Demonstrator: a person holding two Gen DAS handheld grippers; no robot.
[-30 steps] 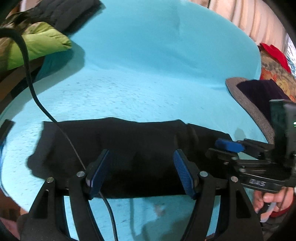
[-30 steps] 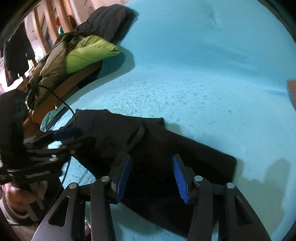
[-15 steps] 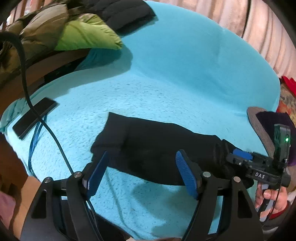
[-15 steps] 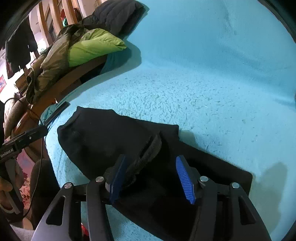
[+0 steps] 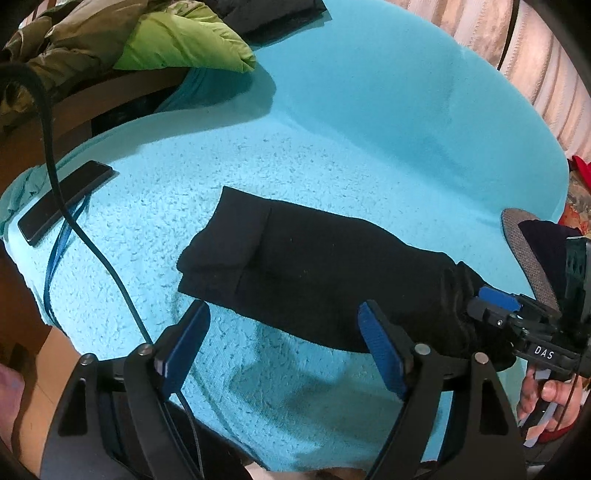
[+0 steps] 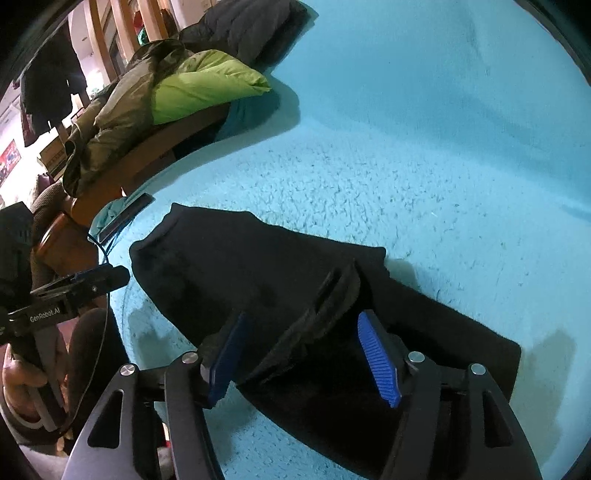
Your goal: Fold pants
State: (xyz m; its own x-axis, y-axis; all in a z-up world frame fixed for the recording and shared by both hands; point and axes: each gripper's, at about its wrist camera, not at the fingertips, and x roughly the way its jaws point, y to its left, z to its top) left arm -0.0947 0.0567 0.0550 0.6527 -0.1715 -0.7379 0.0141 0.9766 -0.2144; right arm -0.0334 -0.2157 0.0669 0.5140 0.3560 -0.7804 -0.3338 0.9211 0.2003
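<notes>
Black pants (image 5: 314,266) lie folded into a long strip on a turquoise fleece blanket (image 5: 332,122); they also show in the right wrist view (image 6: 266,280). My left gripper (image 5: 284,347) is open and empty, held above the blanket just in front of the strip's near edge. My right gripper (image 6: 306,354) is open, hovering over the waistband end of the pants, with a fabric ridge between its jaws. The right gripper also shows in the left wrist view (image 5: 498,306) at the strip's right end. The left gripper shows in the right wrist view (image 6: 99,277), left of the pants.
A black phone (image 5: 62,206) and a blue cable (image 5: 59,251) lie on the blanket's left edge. A green and olive jacket (image 6: 184,88) and a dark jacket (image 6: 243,29) are piled at the back left. A grey-rimmed hat (image 5: 524,251) sits at right.
My left gripper has pulled back and left, off the pants. The right gripper has stayed over the waistband end, open throughout.
</notes>
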